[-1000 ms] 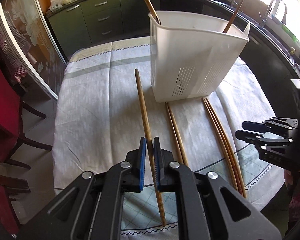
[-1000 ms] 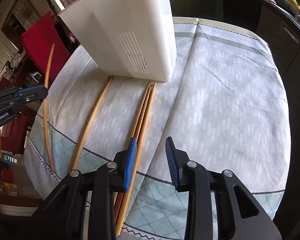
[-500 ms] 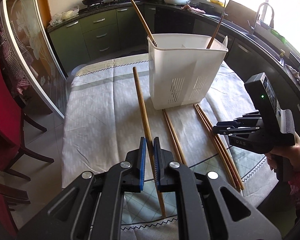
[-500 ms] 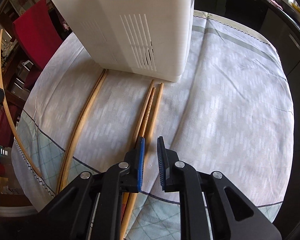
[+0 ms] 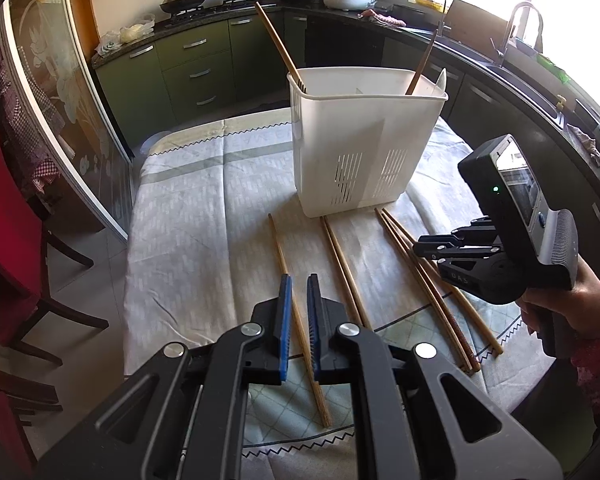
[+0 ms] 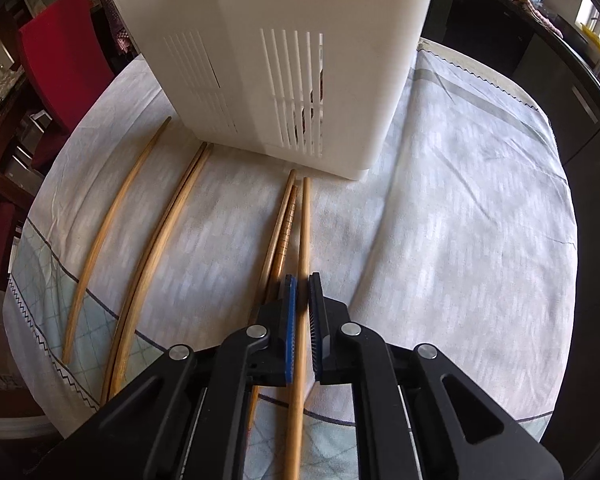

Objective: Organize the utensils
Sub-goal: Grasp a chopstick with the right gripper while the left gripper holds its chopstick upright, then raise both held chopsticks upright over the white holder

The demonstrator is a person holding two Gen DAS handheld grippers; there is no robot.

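Note:
A white slotted utensil basket stands on the clothed table, with two wooden chopsticks leaning in it. Several long wooden chopsticks lie on the cloth in front of it. My left gripper hangs above the leftmost chopstick, which lies flat on the cloth; its jaws stand slightly apart and hold nothing. My right gripper is shut on the rightmost chopstick, low over the cloth; it also shows in the left wrist view. The basket fills the right wrist view's top.
A pair of chopsticks lies in the middle, more beside the right gripper. Red chairs stand left of the table. Kitchen counters and a sink run behind and right.
My left gripper let go of its chopstick, which now lies flat on the cloth, and has risen. My right gripper moved forward and closed on the rightmost chopstick.

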